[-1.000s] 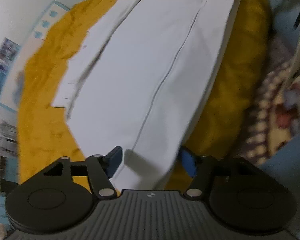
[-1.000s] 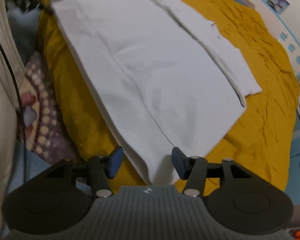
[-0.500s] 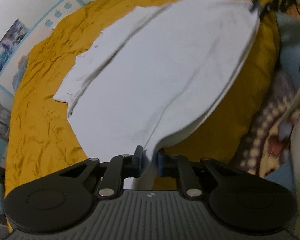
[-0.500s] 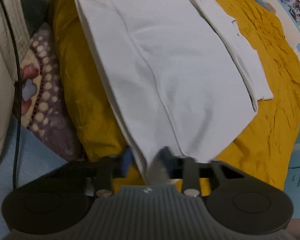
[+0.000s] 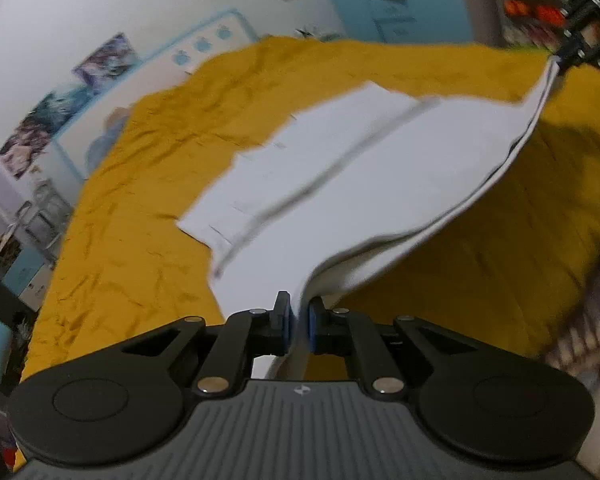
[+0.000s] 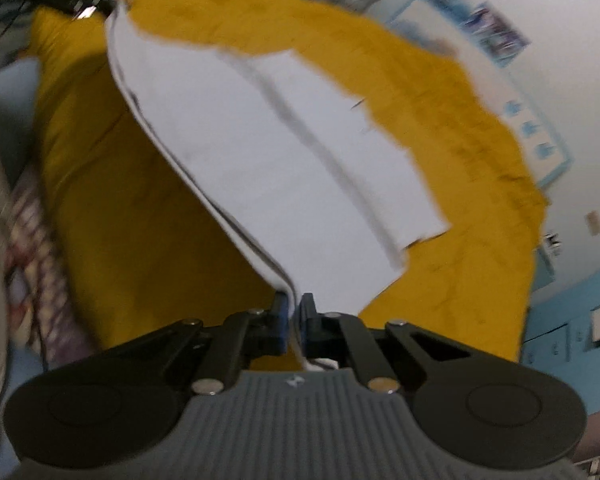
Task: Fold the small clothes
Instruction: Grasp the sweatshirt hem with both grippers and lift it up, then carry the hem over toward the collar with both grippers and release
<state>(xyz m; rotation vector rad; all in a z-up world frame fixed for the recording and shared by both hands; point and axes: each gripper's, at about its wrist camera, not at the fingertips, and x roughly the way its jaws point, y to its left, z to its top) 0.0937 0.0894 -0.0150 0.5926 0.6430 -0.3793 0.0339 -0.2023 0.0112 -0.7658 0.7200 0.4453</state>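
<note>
Gripping the near corners of the white garment with left gripper closing and right gripper clamped, near edge lifted off the yellow bed, rest stretching away forward.

The right claw is clamped on the near corner of a white garment, its blue pads pressed against the fabric. The garment's near edge hangs lifted above a mustard-yellow bed cover, running to the far corner, where the left claw pinches it.
</note>
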